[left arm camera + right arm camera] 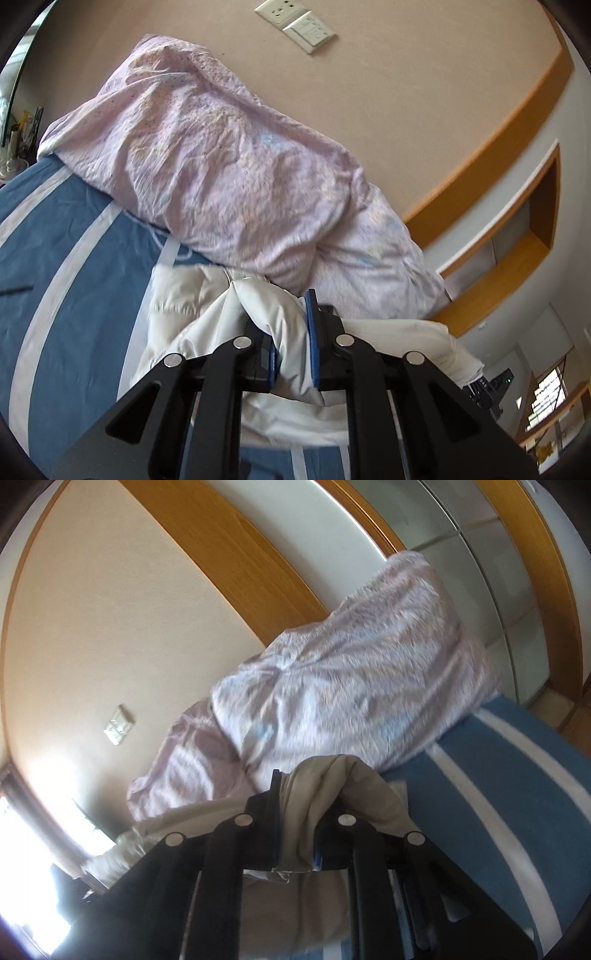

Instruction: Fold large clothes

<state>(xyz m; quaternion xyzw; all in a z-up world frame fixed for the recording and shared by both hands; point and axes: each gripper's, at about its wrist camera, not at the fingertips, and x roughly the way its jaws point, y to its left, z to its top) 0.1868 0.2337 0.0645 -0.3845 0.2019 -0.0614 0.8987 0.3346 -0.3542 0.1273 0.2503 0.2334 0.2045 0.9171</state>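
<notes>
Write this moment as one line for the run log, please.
left gripper: shut on white padded jacket | right gripper: shut on same jacket | garment lifted above blue striped bedsheet | pink duvet behind

Two black two-finger grippers are in view: the left gripper (291, 339) and the right gripper (306, 812), one per camera. One white padded quilted garment (192, 302) is bunched near the cameras. One crumpled pale pink printed duvet (229, 158) is heaped at the far side. One blue bed sheet with white stripes (55, 229) lies beneath both. Two white wall plates are on the beige wall: one socket plate (277, 13) and one switch plate (309, 32) just to its right. One wood-framed wall niche (517, 236) is at the right.
</notes>
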